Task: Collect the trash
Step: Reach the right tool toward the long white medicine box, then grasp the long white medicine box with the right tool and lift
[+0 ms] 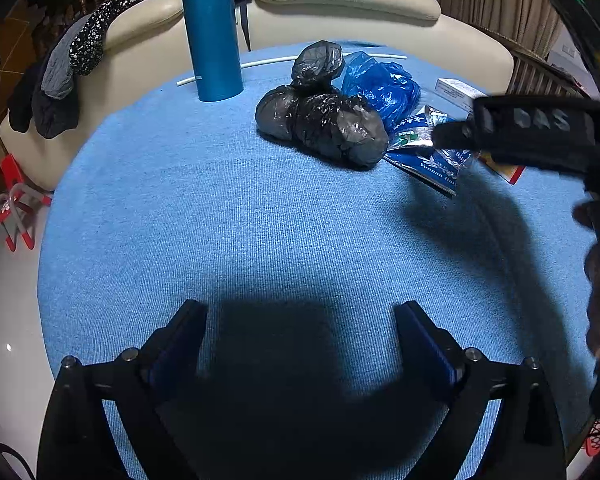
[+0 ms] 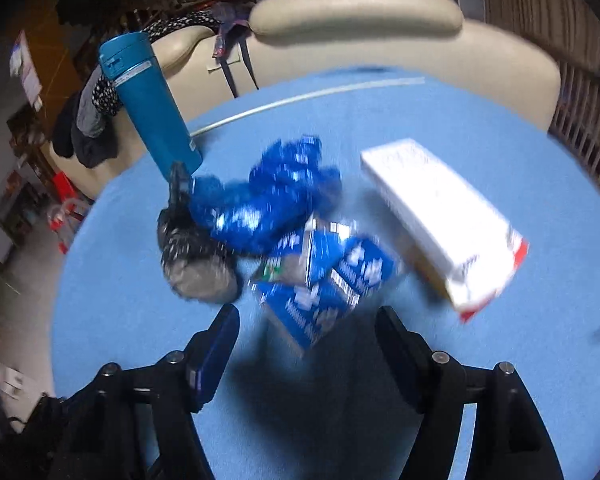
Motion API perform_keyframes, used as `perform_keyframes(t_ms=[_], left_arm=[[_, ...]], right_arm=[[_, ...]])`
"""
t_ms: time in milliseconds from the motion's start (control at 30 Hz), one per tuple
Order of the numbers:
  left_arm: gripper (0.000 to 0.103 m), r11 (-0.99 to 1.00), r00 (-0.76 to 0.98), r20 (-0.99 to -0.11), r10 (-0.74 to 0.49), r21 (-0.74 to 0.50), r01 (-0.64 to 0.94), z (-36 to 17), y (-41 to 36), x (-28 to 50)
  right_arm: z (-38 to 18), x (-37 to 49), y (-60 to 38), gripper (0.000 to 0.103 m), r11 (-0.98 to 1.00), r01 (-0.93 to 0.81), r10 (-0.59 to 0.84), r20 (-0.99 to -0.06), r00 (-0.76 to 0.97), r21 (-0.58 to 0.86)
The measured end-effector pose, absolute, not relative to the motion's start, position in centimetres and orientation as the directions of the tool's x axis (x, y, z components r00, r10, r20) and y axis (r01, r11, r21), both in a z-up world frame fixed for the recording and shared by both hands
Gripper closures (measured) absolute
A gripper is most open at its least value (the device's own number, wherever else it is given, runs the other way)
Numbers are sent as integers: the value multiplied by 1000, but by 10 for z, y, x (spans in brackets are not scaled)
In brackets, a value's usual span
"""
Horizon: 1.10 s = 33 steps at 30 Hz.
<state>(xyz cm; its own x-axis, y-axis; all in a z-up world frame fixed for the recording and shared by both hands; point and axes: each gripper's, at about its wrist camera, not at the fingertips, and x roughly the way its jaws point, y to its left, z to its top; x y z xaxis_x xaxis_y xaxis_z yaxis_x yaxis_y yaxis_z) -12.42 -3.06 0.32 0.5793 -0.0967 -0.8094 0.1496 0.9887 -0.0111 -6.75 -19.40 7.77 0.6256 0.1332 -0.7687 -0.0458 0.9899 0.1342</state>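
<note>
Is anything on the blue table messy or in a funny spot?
Yes. Crumpled black plastic bags, a scrunched blue plastic bag, torn blue wrappers and a white cardboard box lie in a jumbled heap on the blue cloth tabletop. Only the tall teal bottle stands neatly upright.

Left wrist view tilted down over blue table (image 1: 260, 220), right wrist view closer to the trash pile (image 2: 284, 216), both sharing blue bottle (image 1: 212, 40) and pile
</note>
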Motion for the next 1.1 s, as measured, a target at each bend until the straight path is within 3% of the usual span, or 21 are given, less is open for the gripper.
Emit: perform_keyframes(t_ms=[200, 333, 433, 467, 600, 700, 767, 900, 1100], left_arm=[[4, 988, 577, -810, -101, -13, 155, 3, -32, -126], [4, 987, 576, -811, -104, -14, 159, 3, -32, -124], [3, 987, 576, -811, -102, -12, 157, 3, -33, -125], [3, 988, 575, -812, -101, -11, 157, 2, -33, -125], [3, 988, 575, -812, -100, -11, 157, 2, -34, -125], [3, 988, 576, -812, -100, -11, 156, 3, -34, -125], [3, 988, 576, -812, -98, -10, 154, 2, -34, -125], [3, 988, 576, -812, -98, -10, 154, 2, -34, -124], [3, 988, 576, -812, -99, -10, 155, 2, -35, -125]], right_arm=[[78, -21, -176, 29, 996, -79, 81, -778, 623, 40], [57, -7, -184, 29, 994, -66, 111, -796, 595, 89], [56, -16, -181, 37, 991, -105, 126, -816, 564, 80], [54, -20, -178, 50, 989, -126, 131, -824, 551, 73], [48, -52, -170, 53, 987, -163, 86, -827, 555, -7], [50, -68, -184, 52, 985, -157, 149, -833, 532, 75], [52, -73, -197, 40, 982, -138, 181, -834, 521, 127], [68, -71, -223, 40, 987, -55, 156, -811, 564, 151], [81, -36, -212, 39, 978, -109, 208, -794, 571, 177]])
